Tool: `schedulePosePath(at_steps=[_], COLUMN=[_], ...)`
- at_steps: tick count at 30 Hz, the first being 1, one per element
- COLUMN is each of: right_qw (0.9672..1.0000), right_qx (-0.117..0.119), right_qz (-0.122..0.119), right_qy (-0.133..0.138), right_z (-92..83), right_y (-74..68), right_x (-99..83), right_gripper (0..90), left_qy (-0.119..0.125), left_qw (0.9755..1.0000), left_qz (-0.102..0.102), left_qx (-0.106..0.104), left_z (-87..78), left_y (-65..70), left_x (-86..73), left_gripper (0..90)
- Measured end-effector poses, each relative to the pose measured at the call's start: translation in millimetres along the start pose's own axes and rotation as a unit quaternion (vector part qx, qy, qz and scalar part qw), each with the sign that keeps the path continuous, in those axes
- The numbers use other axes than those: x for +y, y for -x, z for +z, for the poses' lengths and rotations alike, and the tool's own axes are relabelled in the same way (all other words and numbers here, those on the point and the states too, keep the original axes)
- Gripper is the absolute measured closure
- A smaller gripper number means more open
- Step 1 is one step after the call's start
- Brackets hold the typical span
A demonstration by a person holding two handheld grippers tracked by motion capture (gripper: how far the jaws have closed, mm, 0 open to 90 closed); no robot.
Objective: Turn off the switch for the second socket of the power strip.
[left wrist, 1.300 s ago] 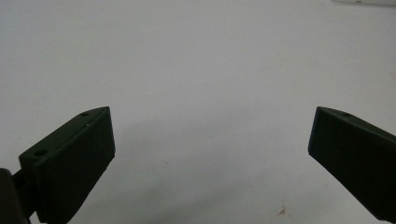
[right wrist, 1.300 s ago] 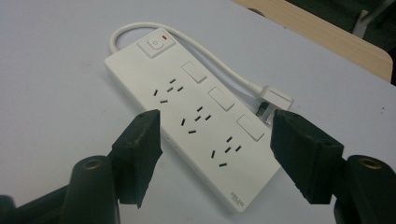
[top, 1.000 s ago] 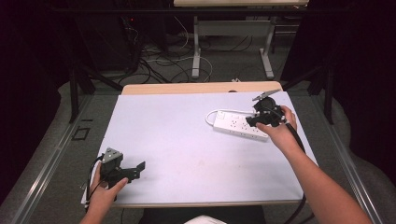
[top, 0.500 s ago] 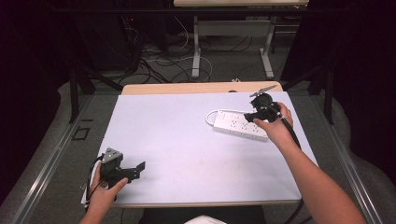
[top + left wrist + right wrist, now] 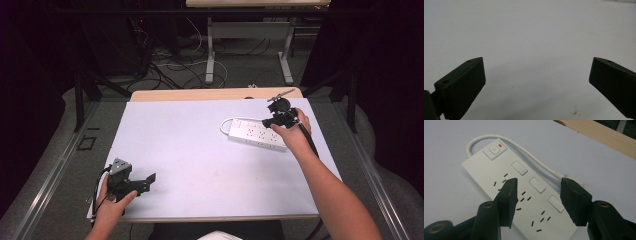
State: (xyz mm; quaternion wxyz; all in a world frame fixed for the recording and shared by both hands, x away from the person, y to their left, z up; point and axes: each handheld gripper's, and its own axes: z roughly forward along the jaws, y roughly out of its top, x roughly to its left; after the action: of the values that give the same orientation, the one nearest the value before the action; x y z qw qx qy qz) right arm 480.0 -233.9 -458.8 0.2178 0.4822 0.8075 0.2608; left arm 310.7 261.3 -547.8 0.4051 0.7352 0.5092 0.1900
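The white plastic power strip [image 5: 516,192] lies just beneath the right gripper [image 5: 537,195]'s parted fingers; the left gripper [image 5: 536,82]'s fingers gape over bare worktop [image 5: 531,32].

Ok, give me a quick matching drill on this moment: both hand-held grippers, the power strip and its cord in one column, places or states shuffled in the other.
Column one:
1. left hand-held gripper
2. right hand-held gripper
3. power strip
4. cord

Column two:
A. lies flat, far right of the table
B. loops round the switch end
C. open, over bare tabletop near the front left corner
D. open, above the sockets

Pairs: 1-C, 2-D, 3-A, 4-B
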Motion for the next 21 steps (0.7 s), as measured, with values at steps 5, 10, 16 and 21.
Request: schedulePosePath(at_steps=[5,10,16,21], right_qw=[0.9997,0.9994,0.9987,0.9975], right_qx=[0.003,0.002,-0.007,-0.014], right_qz=[0.018,0.03,0.039,0.067], right_qy=[-0.013,-0.019,-0.03,-0.016], right_z=[9.1,17.7,28.3,33.2], right_y=[0.8,0.2,-0.3,1.1], right_x=[1.8,3.0,3.8,3.1], right_gripper=[54.0,54.2,56.9,61.0], left_qy=[0.0,-0.001,-0.005,-0.005], left_qw=[1.0,1.0,1.0,1.0], left_qz=[0.001,0.001,0.002,0.001], left_qx=[-0.001,-0.001,-0.004,-0.004], left_z=[0.0,0.3,-0.1,0.1], left_y=[-0.4,-0.3,-0.9,-0.9], left_x=[0.0,-0.1,0.0,-0.2], left_gripper=[0.7,0.7,0.6,0.7])
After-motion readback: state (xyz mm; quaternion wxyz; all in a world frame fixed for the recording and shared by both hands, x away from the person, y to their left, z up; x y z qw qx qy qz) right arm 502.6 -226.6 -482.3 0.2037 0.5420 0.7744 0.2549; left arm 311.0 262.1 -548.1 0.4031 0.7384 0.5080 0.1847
